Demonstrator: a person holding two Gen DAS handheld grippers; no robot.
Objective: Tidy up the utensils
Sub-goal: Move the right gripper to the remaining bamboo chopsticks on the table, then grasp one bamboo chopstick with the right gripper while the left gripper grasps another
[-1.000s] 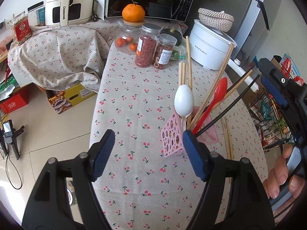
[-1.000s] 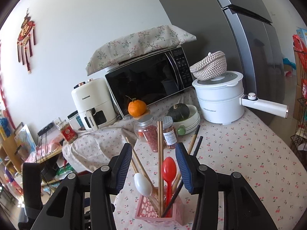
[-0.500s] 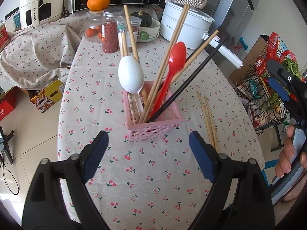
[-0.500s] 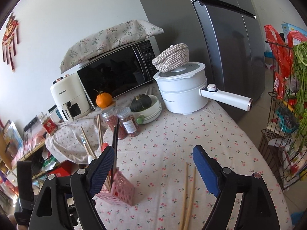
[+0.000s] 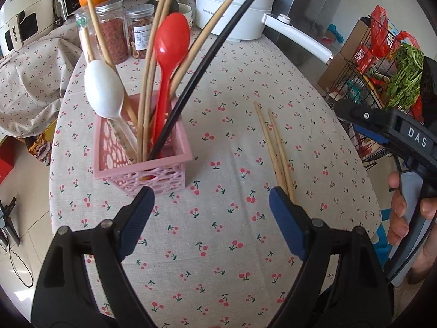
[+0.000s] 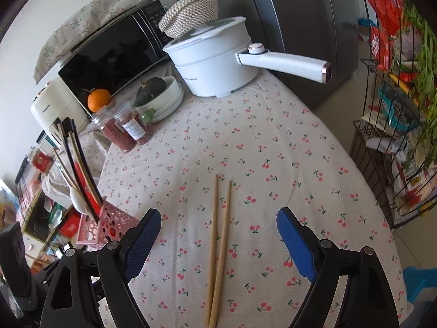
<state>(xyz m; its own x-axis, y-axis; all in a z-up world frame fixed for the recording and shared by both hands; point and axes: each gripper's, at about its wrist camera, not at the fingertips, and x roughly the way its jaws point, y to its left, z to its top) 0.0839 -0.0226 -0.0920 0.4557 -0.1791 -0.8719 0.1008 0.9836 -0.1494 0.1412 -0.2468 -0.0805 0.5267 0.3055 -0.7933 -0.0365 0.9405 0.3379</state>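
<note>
A pink lattice holder (image 5: pixel 142 164) (image 6: pixel 108 225) stands on the cherry-print tablecloth. It holds a white spoon (image 5: pixel 103 90), a red spoon (image 5: pixel 170 43), several wooden chopsticks and a black chopstick (image 5: pixel 207 54). Two wooden chopsticks (image 5: pixel 275 147) (image 6: pixel 220 248) lie loose on the cloth to its right. My left gripper (image 5: pixel 211 205) is open above the cloth, just in front of the holder, with nothing between its fingers. My right gripper (image 6: pixel 218 229) is open and hangs over the loose pair, which lies between its fingers. In the left wrist view a hand (image 5: pixel 409 216) holds the right gripper at the right edge.
At the table's back stand a white electric pot (image 6: pixel 215 63) with a long handle, two spice jars (image 6: pixel 123 128), a bowl with a squash (image 6: pixel 158 93), an orange (image 6: pixel 99 103) and a microwave. A wire rack (image 6: pixel 396 142) with bags and greens stands right of the table.
Both grippers' jaws have opened wider. The left gripper has come closer to the holder. The right gripper has tipped down and moved off the holder to above the loose chopstick pair.
</note>
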